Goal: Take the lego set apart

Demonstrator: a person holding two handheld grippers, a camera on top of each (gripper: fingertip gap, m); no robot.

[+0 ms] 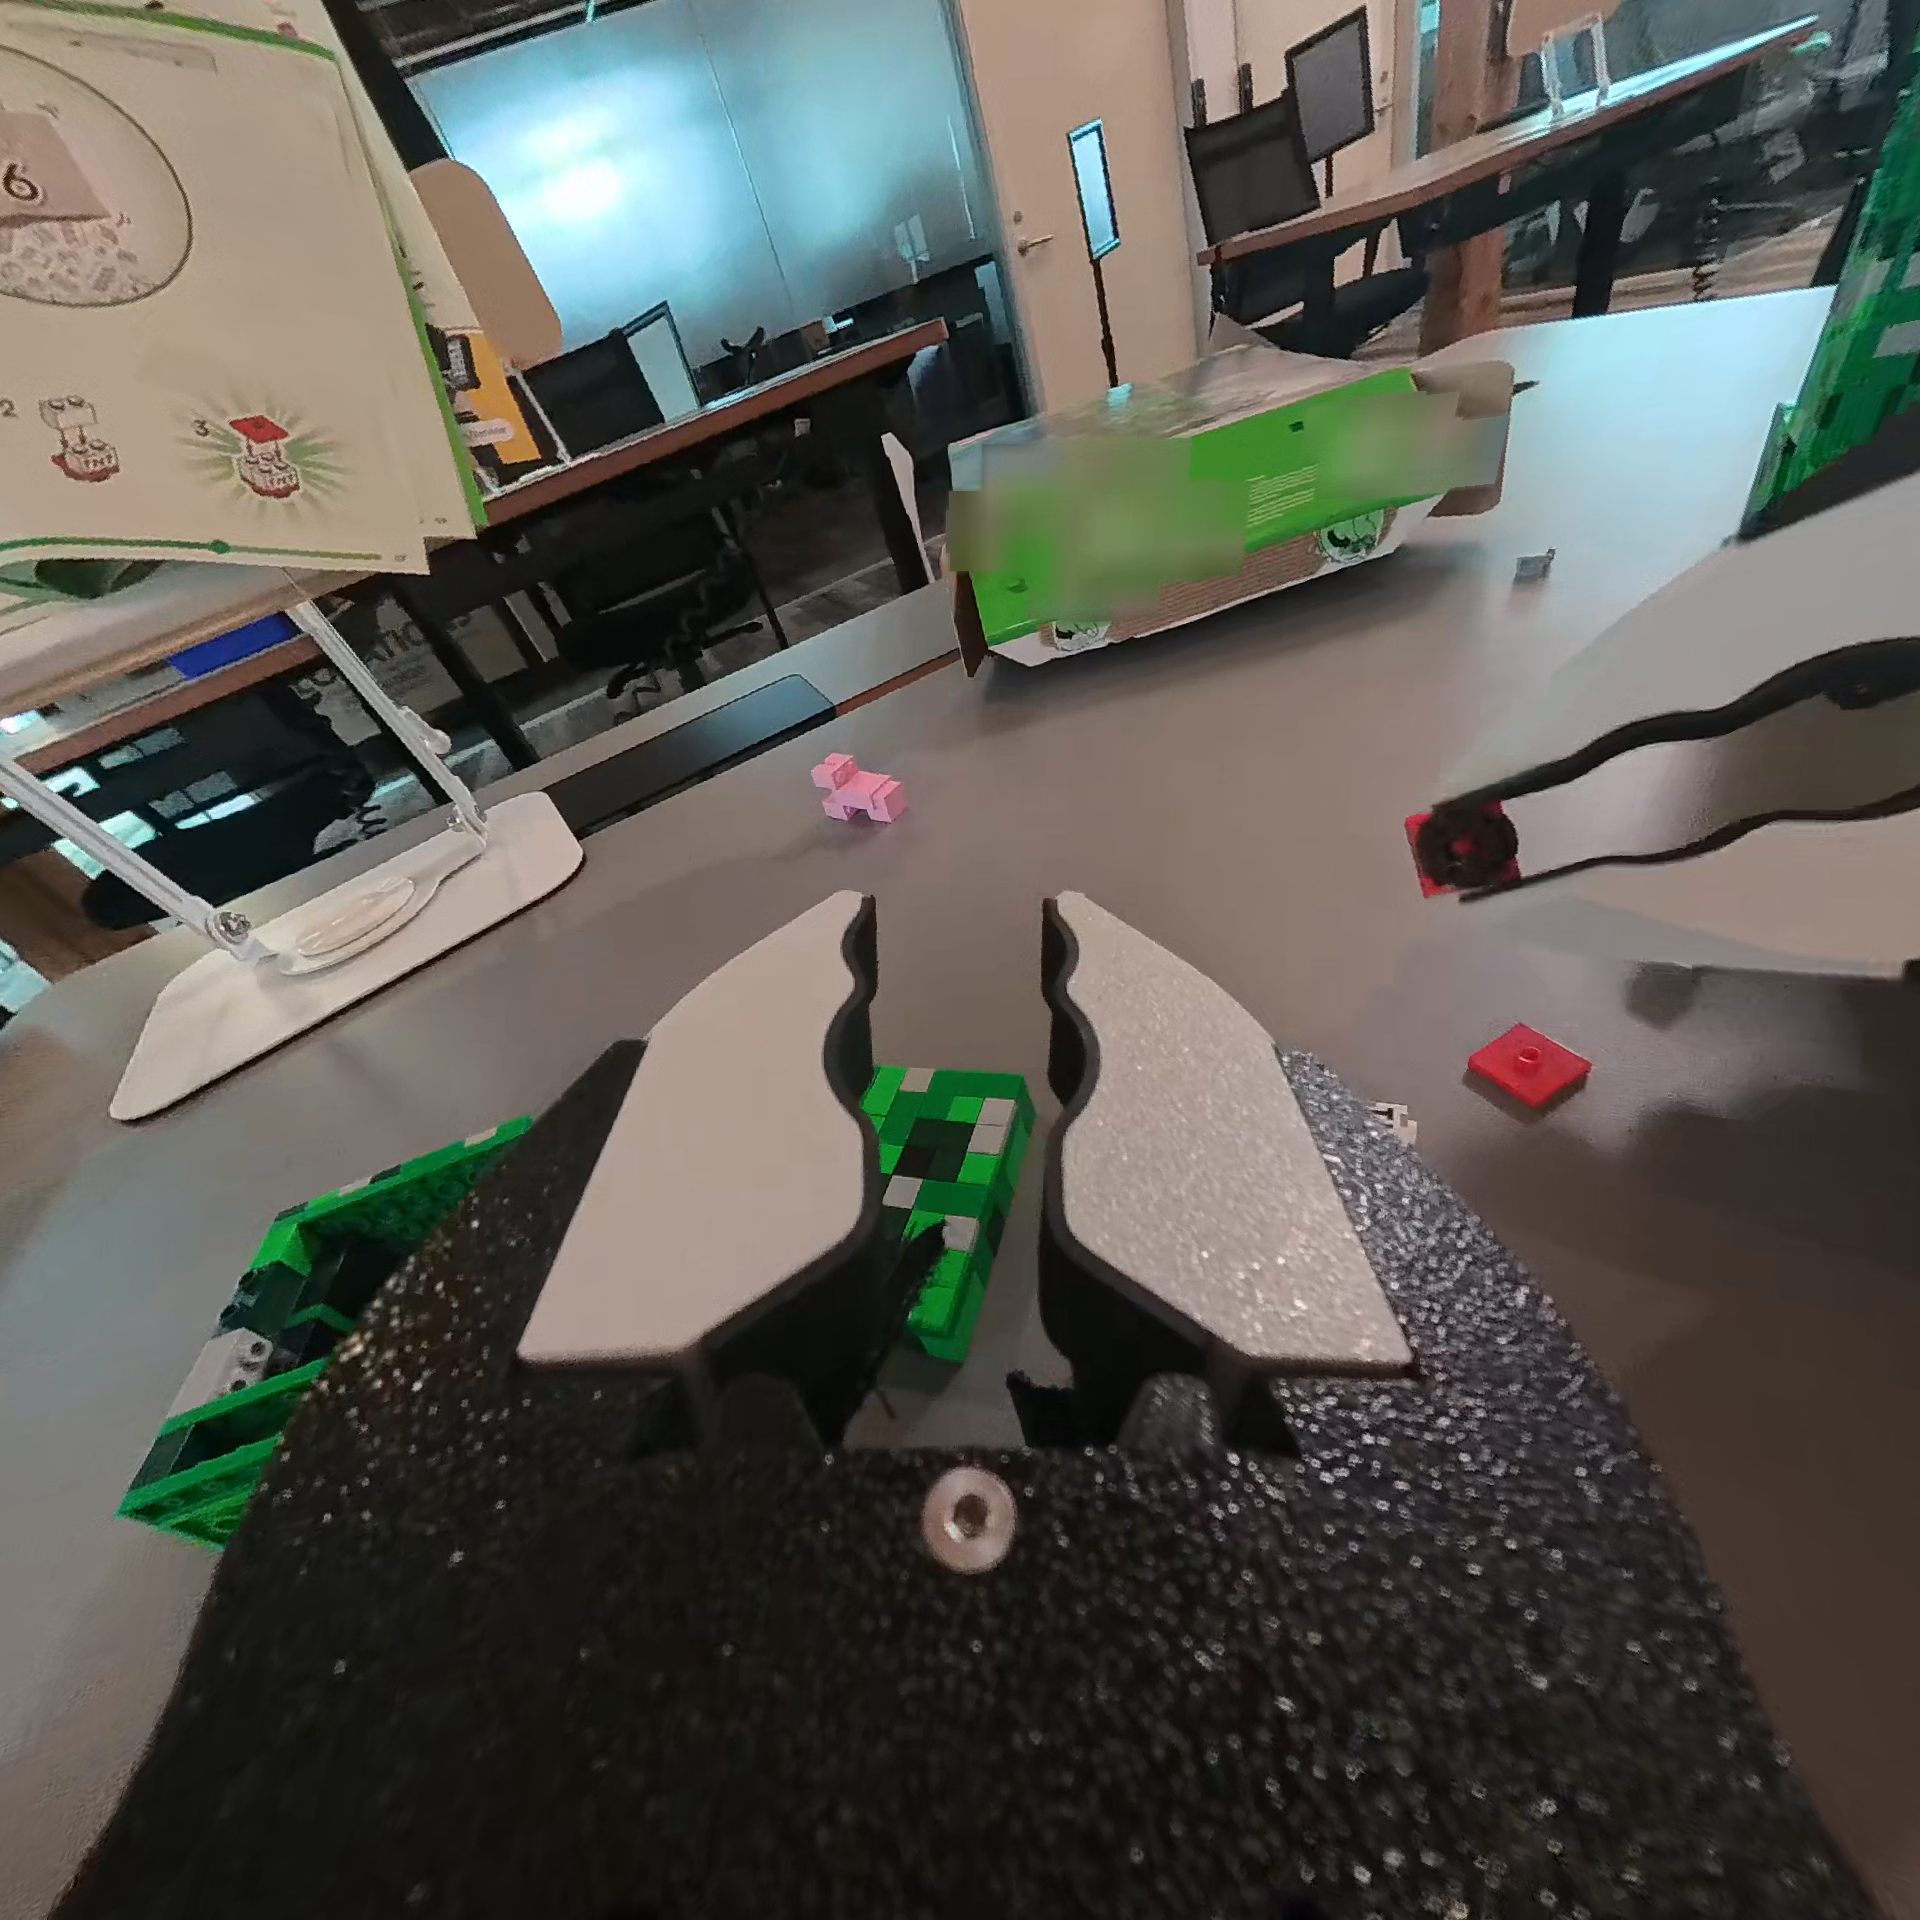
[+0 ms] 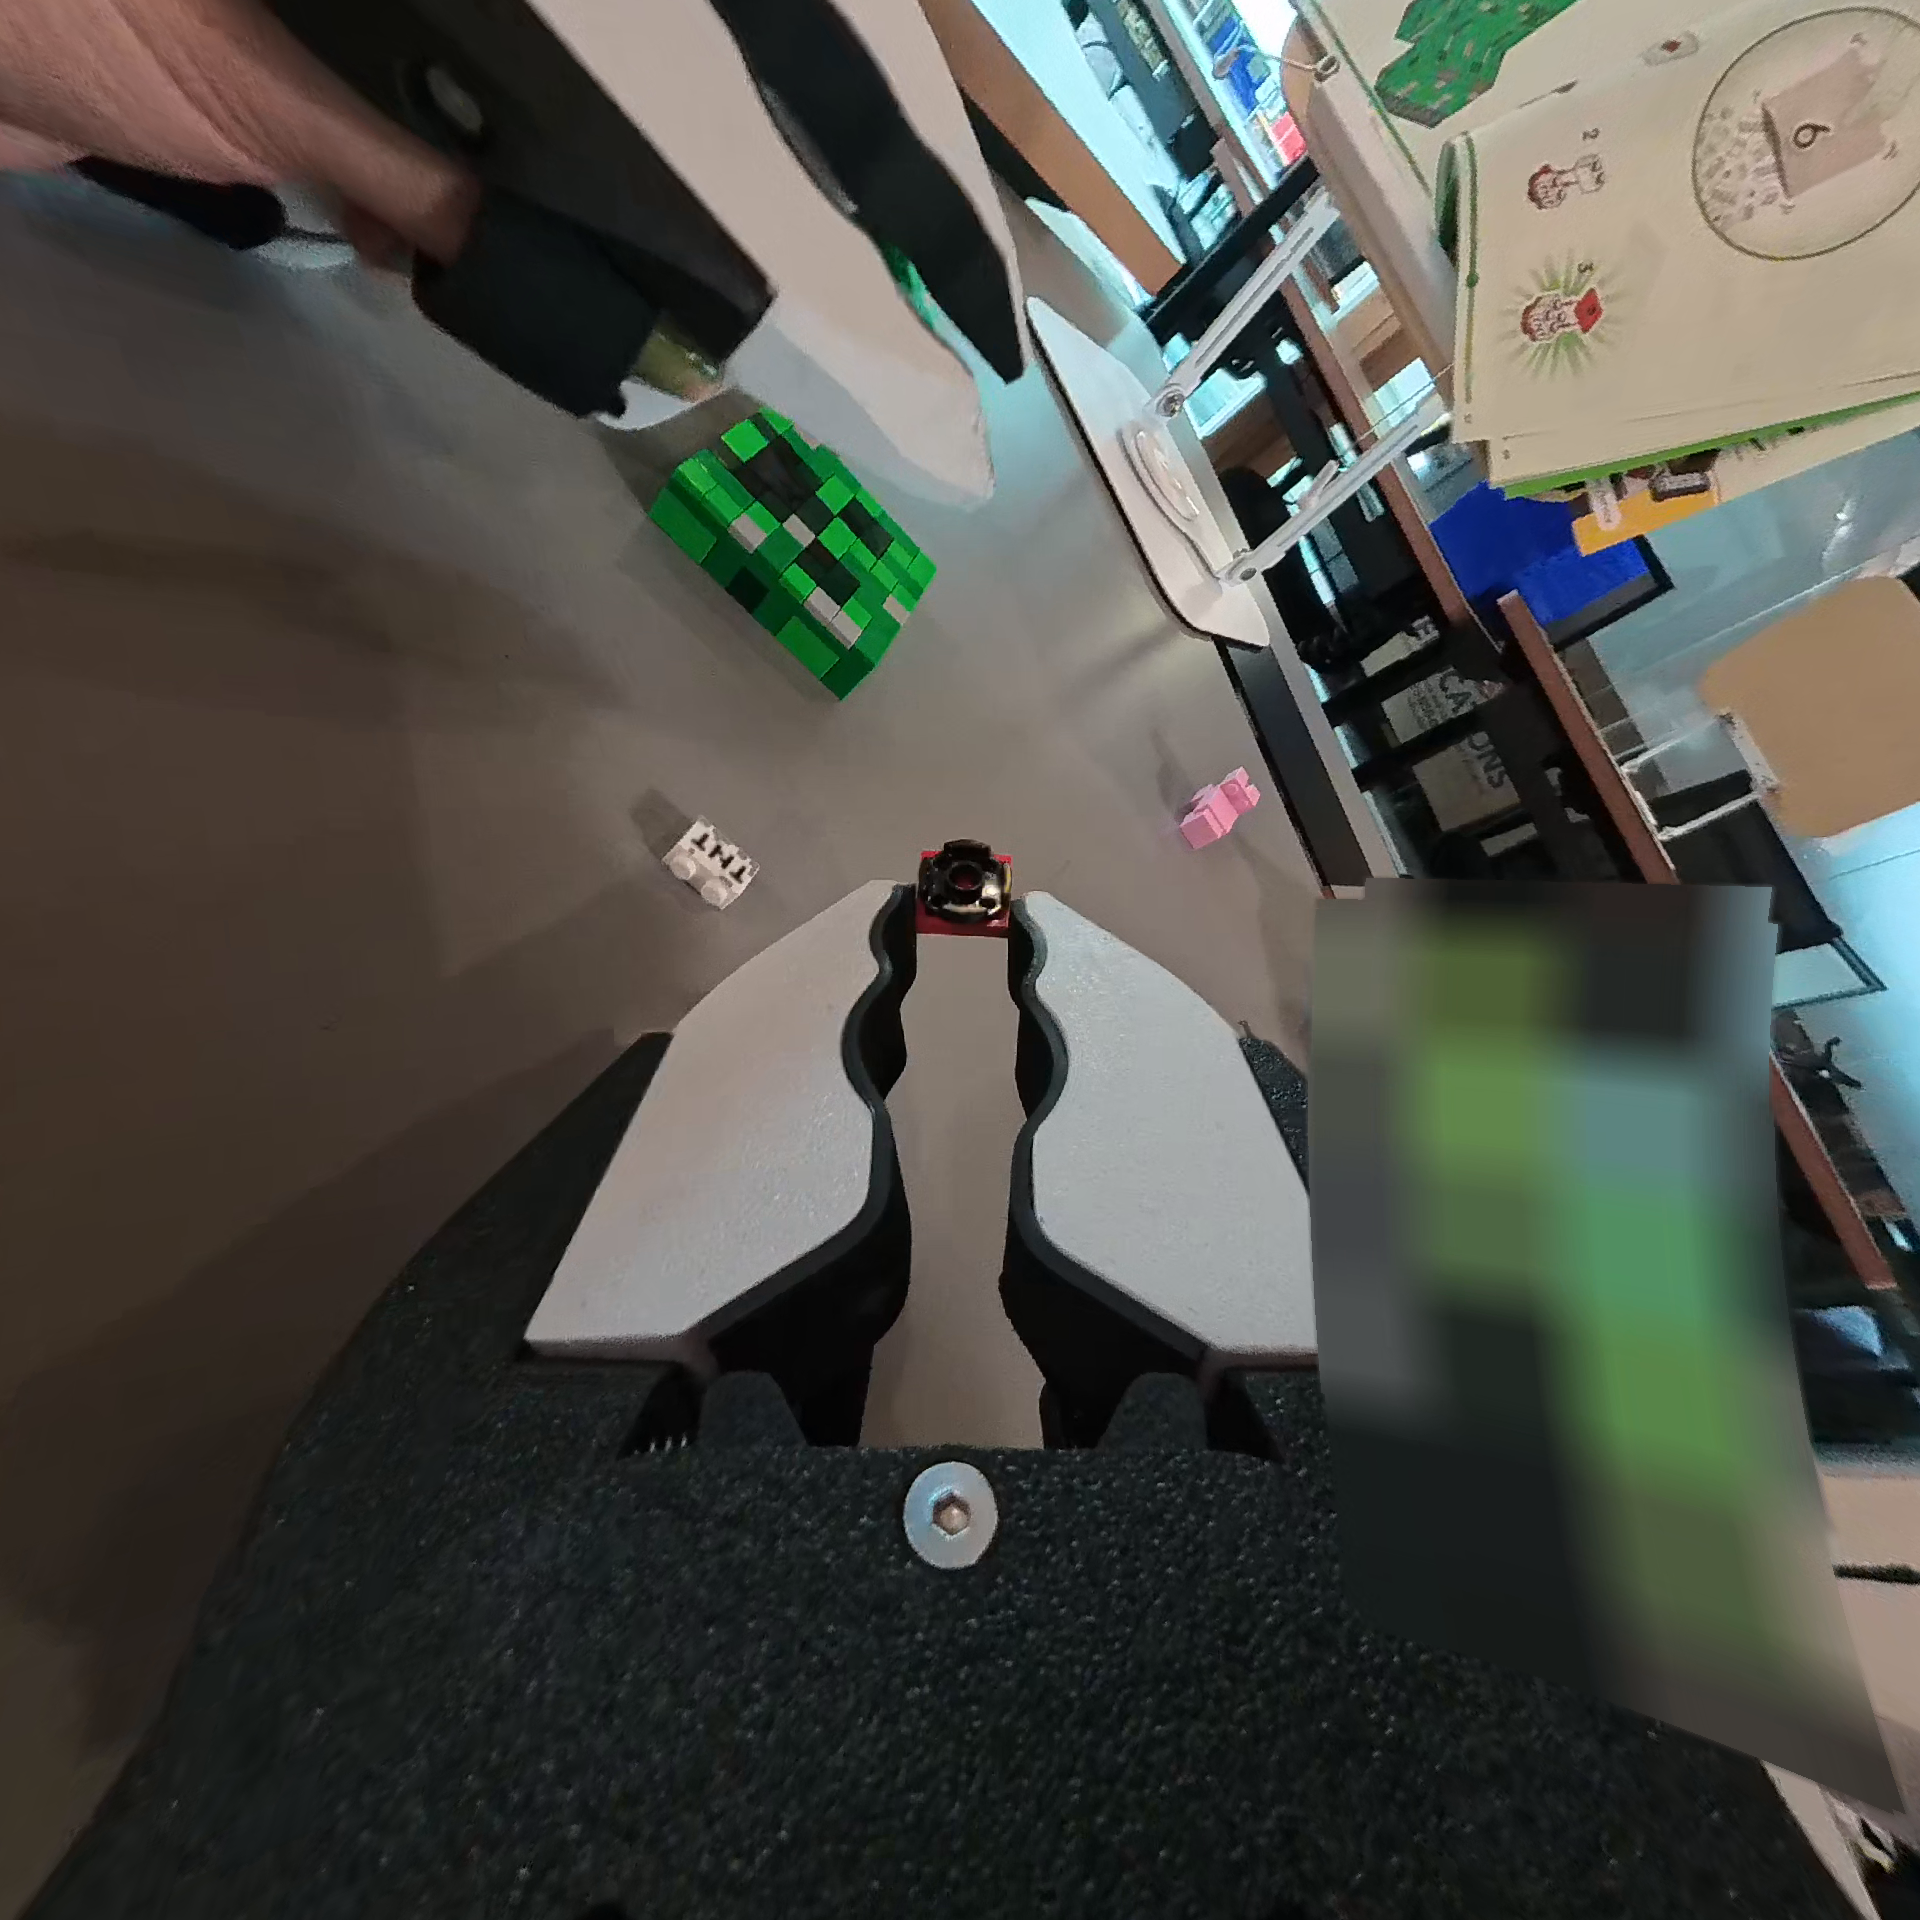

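My left gripper (image 1: pixel 958 920) is open and empty, hovering over the green and black lego block model (image 1: pixel 951 1174) that lies on the grey table; the model also shows in the right wrist view (image 2: pixel 795 551). My right gripper (image 2: pixel 964 906) is shut on a small red plate with a black round piece (image 2: pixel 964 894) at its fingertips, held above the table; it shows at the right of the left wrist view (image 1: pixel 1463 850). A loose red square plate (image 1: pixel 1527 1068) lies on the table. A small white lettered brick (image 2: pixel 712 860) lies near the model.
A pink lego pig (image 1: pixel 858 790) stands mid-table. The green set box (image 1: pixel 1226 499) lies at the back. An instruction booklet (image 1: pixel 187 291) hangs on a white stand (image 1: pixel 343 935) at the left. A person's hand (image 2: pixel 208 114) holds the left gripper. My right fingertips sit around 10 cm from my left ones. About 5 cm separates my right fingertips from the small white lettered brick (image 2: pixel 712 860).
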